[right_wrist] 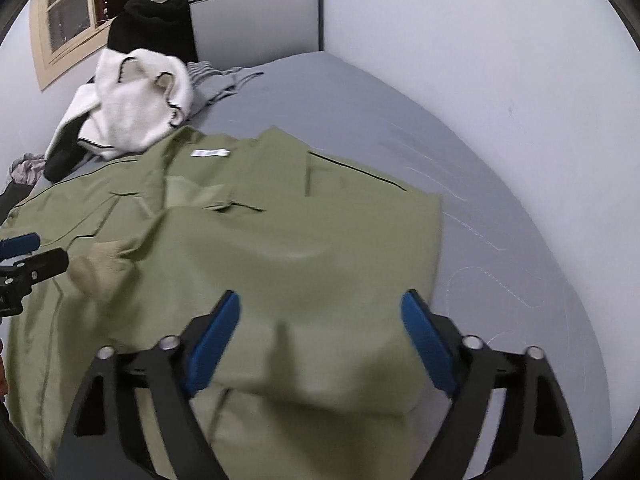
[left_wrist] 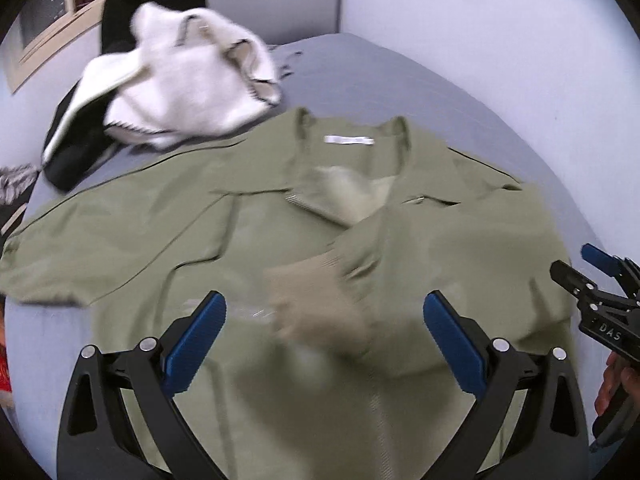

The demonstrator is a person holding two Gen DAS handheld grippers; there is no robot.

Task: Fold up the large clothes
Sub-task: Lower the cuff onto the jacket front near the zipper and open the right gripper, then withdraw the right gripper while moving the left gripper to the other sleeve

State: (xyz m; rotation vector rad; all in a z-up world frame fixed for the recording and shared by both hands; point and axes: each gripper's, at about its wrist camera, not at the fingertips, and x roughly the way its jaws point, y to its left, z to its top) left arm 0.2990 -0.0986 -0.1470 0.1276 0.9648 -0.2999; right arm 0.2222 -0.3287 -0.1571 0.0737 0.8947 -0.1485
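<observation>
A grey bed [right_wrist: 360,92] fills the scene, set into a corner of pale walls [right_wrist: 480,60]. Spread across its near half lies the olive green jacket [left_wrist: 280,220], collar and white label [left_wrist: 348,140] toward the far side; its right sleeve is folded in over the front, the tan ribbed cuff [left_wrist: 312,292] resting near the middle. At the far left sits a pile of white and black garments [left_wrist: 180,80], touching the jacket's shoulder. The left tongs [left_wrist: 324,316] hang above the jacket, spread wide and empty. The right tongs [right_wrist: 320,312] likewise stand wide over the folded right side, gripping nothing.
</observation>
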